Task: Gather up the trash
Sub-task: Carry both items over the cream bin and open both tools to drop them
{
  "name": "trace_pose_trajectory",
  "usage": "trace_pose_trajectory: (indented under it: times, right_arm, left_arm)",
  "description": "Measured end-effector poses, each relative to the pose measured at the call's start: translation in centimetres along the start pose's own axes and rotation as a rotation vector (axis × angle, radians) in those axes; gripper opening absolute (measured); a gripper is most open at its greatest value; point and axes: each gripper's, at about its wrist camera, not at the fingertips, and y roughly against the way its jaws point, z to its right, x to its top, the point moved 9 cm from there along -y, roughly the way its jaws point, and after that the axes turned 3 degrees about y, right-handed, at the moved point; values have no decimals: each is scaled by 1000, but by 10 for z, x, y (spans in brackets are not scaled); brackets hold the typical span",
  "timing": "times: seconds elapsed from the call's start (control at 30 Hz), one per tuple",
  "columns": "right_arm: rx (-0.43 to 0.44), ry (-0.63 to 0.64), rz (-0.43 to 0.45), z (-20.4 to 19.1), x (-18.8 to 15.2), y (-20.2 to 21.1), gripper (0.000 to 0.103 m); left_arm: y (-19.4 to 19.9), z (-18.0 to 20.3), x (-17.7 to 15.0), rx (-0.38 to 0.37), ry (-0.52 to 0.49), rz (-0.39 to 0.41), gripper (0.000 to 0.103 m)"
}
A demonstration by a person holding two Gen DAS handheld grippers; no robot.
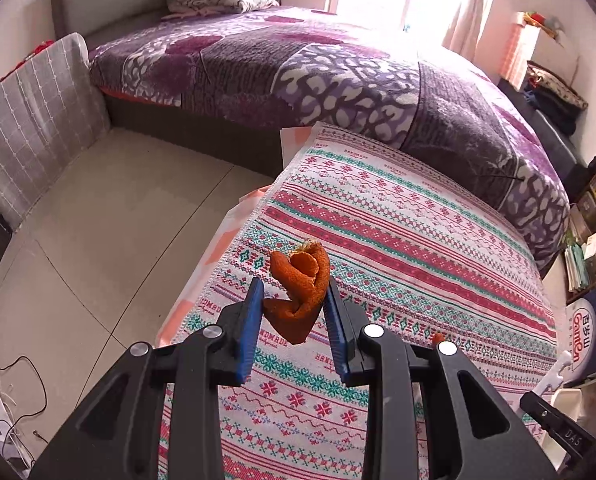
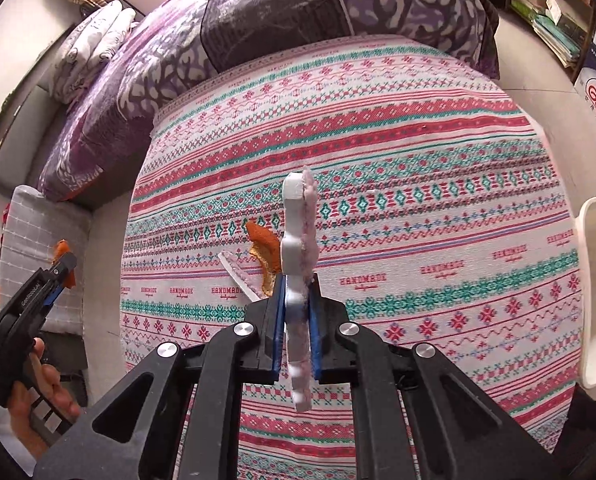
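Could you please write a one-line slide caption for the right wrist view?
Right gripper jaws shut on a white foam strip above the patterned tablecloth, orange peel lying behind.

— Those two tools look like twins to me. The left tool [image 1: 294, 300] is all matte black plastic, with linkage arms fanning out in a V and triangular cut-outs in the outer arms.

— Same for the right tool [image 2: 297, 292]. Each has four round silver pivot caps, two a side, and flat blue ribbed fingers [image 2: 279, 320] set in black holders.

— Seen side-on from the right tool's camera, the left one has a pistol-style black handle with small white lettering along the body; I can't read it.

— The hand [image 2: 38, 396] is wrapped around that handle. No sleeve shows at the wrist.

— And no cables on either tool.
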Motion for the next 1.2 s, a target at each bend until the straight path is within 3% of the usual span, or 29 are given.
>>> trace_pose_trajectory:
  times: [0.23,0.7,0.83,1.2]
  right_arm:
    - [1,13,93,41,3,48,10]
    - [-101,22,290,144,17,119,10]
    - [-153,8,343,178,18,131,10]
    - [-195,-160,383,255,26,162,10]
  left_arm:
    - [48,38,-7,-13,-28,64,31]
    - [105,165,-50,-72,-173,189,31]
    - [99,190,-65,-96,-179,175,31]
    - [92,267,-99,-161,-248,130,31]
